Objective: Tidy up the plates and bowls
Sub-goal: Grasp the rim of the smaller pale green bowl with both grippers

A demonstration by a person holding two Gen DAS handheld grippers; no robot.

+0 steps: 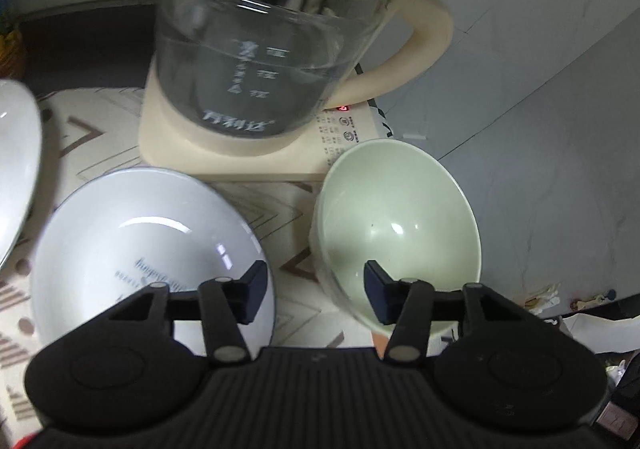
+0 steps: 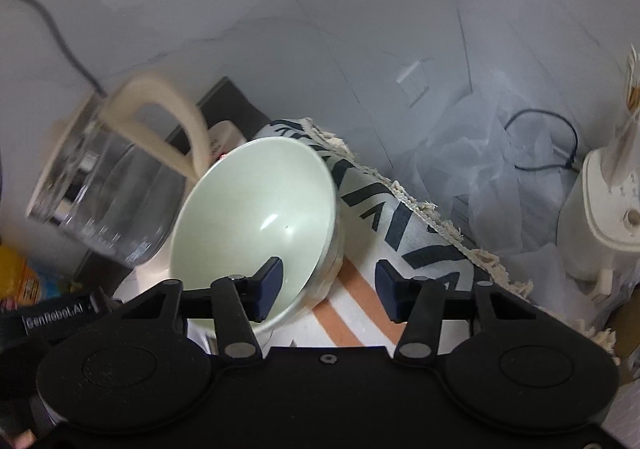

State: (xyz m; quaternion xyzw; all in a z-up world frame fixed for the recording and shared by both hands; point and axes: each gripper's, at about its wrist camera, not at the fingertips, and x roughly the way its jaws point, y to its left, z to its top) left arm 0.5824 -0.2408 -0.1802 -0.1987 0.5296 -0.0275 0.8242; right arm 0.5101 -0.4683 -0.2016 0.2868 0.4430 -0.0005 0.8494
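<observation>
In the left wrist view, a white dish [image 1: 16, 165] was partly visible at the far left edge. Next to it, a white bowl [image 1: 136, 249] with printed letters inside lay on the patterned cloth [image 1: 100, 129]. Behind it stood a glass kettle [image 1: 264, 49] on its cream base [image 1: 224, 157]. To the right sat the pale green bowl [image 1: 396, 225], near the edge of the cloth. The left gripper [image 1: 316, 285] was partly open; one pad was over the white bowl and the other over the green bowl's near rim, and nothing was pressed between them.

In the right wrist view, the kettle [image 2: 120, 193] was at the left and the green bowl [image 2: 256, 217] just beside it. The right gripper [image 2: 328, 289] was also partly open, with its left pad inside the bowl and the right pad outside, the bowl's rim between them, not clearly squeezed.
</observation>
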